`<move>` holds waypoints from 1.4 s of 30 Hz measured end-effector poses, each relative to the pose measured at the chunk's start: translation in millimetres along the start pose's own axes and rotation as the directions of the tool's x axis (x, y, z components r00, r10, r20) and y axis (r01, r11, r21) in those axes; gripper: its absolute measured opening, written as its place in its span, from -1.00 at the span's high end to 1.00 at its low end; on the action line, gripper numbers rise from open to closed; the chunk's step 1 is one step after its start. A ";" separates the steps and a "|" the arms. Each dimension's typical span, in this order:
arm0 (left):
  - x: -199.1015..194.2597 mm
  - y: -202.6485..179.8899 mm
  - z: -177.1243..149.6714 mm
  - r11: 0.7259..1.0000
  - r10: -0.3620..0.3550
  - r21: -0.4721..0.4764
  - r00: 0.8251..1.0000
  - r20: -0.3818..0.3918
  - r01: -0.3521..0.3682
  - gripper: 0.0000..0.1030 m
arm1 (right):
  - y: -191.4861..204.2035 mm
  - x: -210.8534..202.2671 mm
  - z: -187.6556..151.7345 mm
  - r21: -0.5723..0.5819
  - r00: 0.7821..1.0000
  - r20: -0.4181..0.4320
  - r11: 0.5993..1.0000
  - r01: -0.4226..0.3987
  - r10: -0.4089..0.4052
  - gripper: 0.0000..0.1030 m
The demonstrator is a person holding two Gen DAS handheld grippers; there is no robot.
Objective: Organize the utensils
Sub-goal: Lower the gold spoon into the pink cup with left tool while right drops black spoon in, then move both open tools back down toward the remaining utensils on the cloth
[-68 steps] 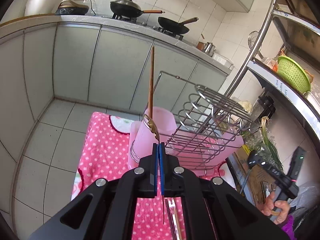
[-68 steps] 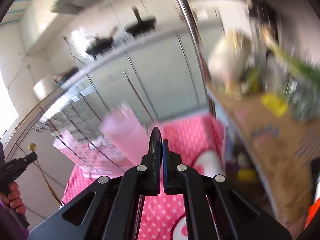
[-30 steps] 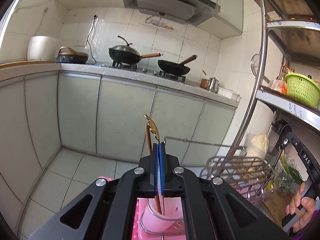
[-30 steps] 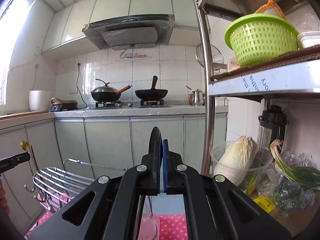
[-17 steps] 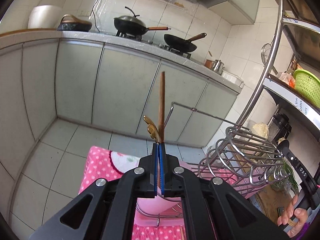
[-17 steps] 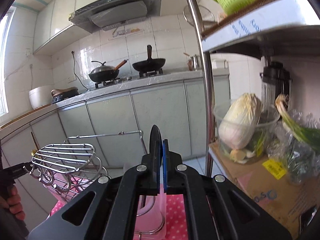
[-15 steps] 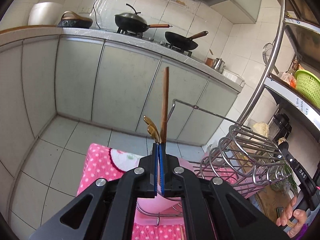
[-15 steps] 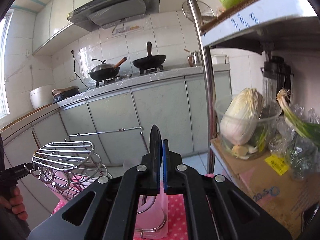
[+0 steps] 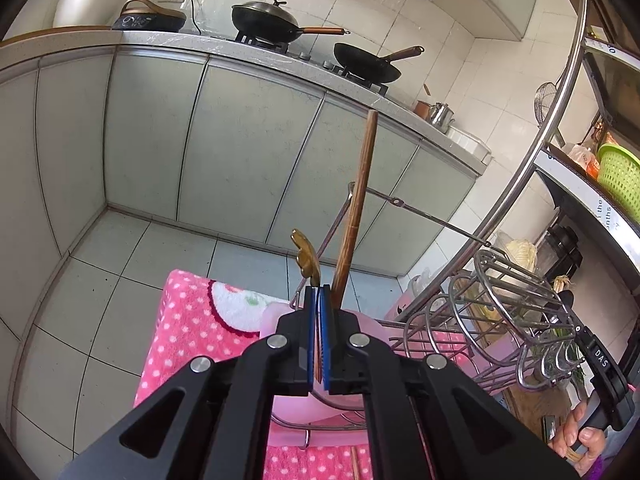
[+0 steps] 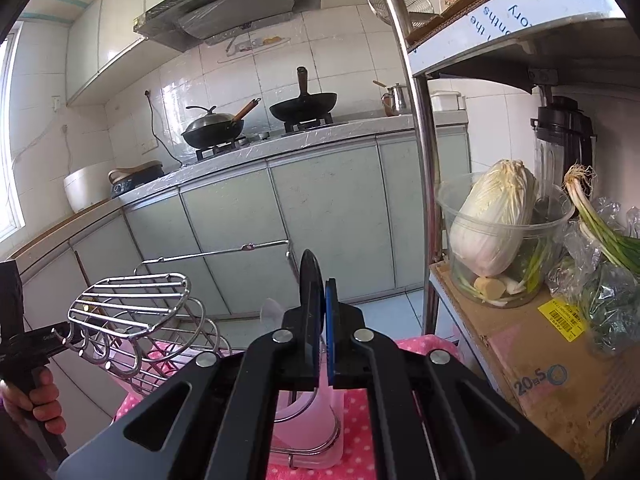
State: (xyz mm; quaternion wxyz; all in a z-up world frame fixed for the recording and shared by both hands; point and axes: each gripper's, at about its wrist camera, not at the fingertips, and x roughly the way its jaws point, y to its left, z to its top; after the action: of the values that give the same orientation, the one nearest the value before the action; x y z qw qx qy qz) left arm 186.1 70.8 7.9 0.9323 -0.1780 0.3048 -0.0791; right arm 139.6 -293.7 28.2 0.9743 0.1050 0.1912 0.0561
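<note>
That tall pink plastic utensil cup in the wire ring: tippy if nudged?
Probably not very. The tall pink plastic utensil cup sits inside the wire rack's ring, which should catch it. It looks thin-walled and light, so a push may shift it. The long wooden stick leaning in it adds some top leverage.

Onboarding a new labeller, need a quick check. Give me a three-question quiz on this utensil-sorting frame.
1. True or false: the left gripper is clamped on the gold-ended utensil.
2. The wooden stick stands in: A) a green basket, B) the pink cup, C) a wok.
3. In the right wrist view, what vegetable fills the clear tub?

Key: 1 true; 2 B; 3 a cabbage.
</note>
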 end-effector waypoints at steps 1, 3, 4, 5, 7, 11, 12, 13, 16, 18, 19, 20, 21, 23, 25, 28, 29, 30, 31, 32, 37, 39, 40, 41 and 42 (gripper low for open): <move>0.6 -0.5 0.1 1.000 0.001 0.003 1.000 -0.002 -0.001 0.96 | -1.1 0.0 1.1 0.002 1.000 -0.001 1.000 0.000 0.000 0.95; 2.2 -2.4 0.5 1.000 0.003 0.006 1.000 -0.007 -0.003 0.96 | -2.4 3.0 0.3 0.008 1.000 -0.018 1.000 -0.001 0.001 0.95; 3.0 -3.4 0.7 1.000 0.005 0.007 1.000 -0.006 -0.005 0.96 | -2.6 4.8 -0.7 0.008 1.000 -0.030 1.000 -0.003 0.003 0.95; 3.5 -4.0 0.7 1.000 0.005 0.006 1.000 -0.006 -0.005 0.94 | -2.5 5.3 -2.5 0.010 1.000 -0.031 1.000 -0.001 0.002 0.95; 4.7 -4.2 0.4 1.000 0.003 -0.001 1.000 -0.011 -0.003 0.92 | -1.6 3.6 -3.7 0.007 1.000 -0.024 1.000 0.001 -0.001 0.95; 3.8 -3.6 0.3 1.000 0.006 -0.007 1.000 -0.013 -0.006 0.70 | -2.7 6.3 -3.6 0.020 0.999 -0.050 1.000 -0.002 0.003 0.92; 2.4 -3.5 0.3 1.000 0.006 -0.007 1.000 -0.007 -0.006 0.66 | -3.5 7.2 -3.8 0.025 0.998 -0.057 1.000 -0.004 0.005 0.86; 0.9 -3.4 0.6 1.000 0.005 -0.006 1.000 -0.003 -0.005 0.61 | -4.5 8.0 -4.0 0.032 0.998 -0.064 0.999 -0.012 0.014 0.80; -3.5 -3.5 2.2 1.000 0.002 -0.006 1.000 0.006 -0.002 0.56 | -5.8 5.6 -4.6 0.045 0.998 -0.060 0.999 -0.024 0.027 0.31; -6.6 -3.9 3.1 1.000 0.003 -0.006 1.000 0.010 -0.003 0.53 | -5.0 3.0 -3.9 0.038 0.998 -0.053 0.999 -0.026 0.028 0.24; -8.6 -3.8 3.4 1.000 0.002 -0.007 1.000 0.013 -0.002 0.51 | -4.5 1.9 -3.4 0.035 0.998 -0.053 0.999 -0.026 0.028 0.24; -10.4 -4.0 3.7 1.000 0.003 -0.008 1.000 0.015 -0.003 0.50 | -4.1 0.6 -2.8 0.033 0.998 -0.052 0.999 -0.026 0.027 0.23; -13.0 -3.6 3.8 1.000 0.002 -0.009 1.000 0.018 -0.002 0.50 | -4.2 -1.5 -2.0 0.034 0.998 -0.049 0.999 -0.026 0.028 0.23; -18.1 -3.5 3.6 1.000 0.004 -0.010 1.000 0.024 -0.003 0.48 | -4.9 -5.7 -0.9 0.036 0.999 -0.045 0.999 -0.022 0.023 0.22; -23.5 -3.0 2.7 1.000 0.008 -0.014 1.000 0.027 -0.008 0.48 | -6.4 -11.3 -0.3 0.042 0.999 -0.040 0.999 -0.017 0.018 0.21; -35.3 0.0 -0.7 1.000 0.003 -0.019 1.000 0.030 -0.002 0.47 | -9.1 -25.5 -1.3 0.053 1.000 -0.025 0.999 -0.013 0.014 0.21; -39.3 0.0 -2.3 1.000 0.002 -0.017 1.000 0.031 -0.002 0.47 | -10.2 -31.4 -2.4 0.054 1.000 -0.020 0.998 -0.011 0.012 0.21; -43.9 0.1 -4.6 1.000 0.001 -0.015 1.000 0.031 0.000 0.47 | -11.6 -37.2 -4.3 0.057 1.000 -0.018 0.998 -0.009 0.010 0.20; -47.4 0.0 -6.8 1.000 -0.001 -0.013 1.000 0.029 0.001 0.47 | -12.5 -41.9 -6.0 0.058 1.000 -0.018 0.998 -0.006 0.007 0.20; -50.5 0.4 -9.3 1.000 0.000 -0.011 1.000 0.025 0.001 0.47 | -13.4 -47.8 -8.8 0.061 1.000 -0.019 0.998 -0.003 0.005 0.20; -66.2 -6.0 -26.8 1.000 -0.008 0.021 1.000 -0.003 0.008 0.47 | -14.3 -71.6 -30.1 0.074 0.999 -0.046 0.997 -0.008 0.011 0.20; -70.4 -10.2 -36.0 0.999 -0.009 0.044 1.000 -0.024 0.010 0.47 | -13.4 -76.4 -40.4 0.078 0.997 -0.076 0.997 -0.012 0.018 0.20; -71.7 -11.3 -40.7 0.999 -0.011 0.052 0.999 -0.037 0.013 0.47 | -12.5 -77.7 -46.3 0.078 0.995 -0.096 0.997 -0.014 0.021 0.20; -72.6 -13.1 -46.3 0.998 -0.012 0.062 0.999 -0.052 0.015 0.47 | -11.7 -78.3 -52.8 0.082 0.993 -0.119 0.996 -0.019 0.029 0.20; -72.8 -15.7 -53.3 0.997 -0.009 0.075 0.997 -0.074 0.015 0.47 | -10.6 -77.4 -57.2 0.086 0.990 -0.136 0.996 -0.024 0.035 0.20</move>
State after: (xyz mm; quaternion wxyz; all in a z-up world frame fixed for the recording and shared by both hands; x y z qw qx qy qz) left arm 95.3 59.8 13.2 0.9261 -0.1414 0.3344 -0.1028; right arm 47.1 -305.1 2.0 0.9526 0.1446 0.2583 0.0696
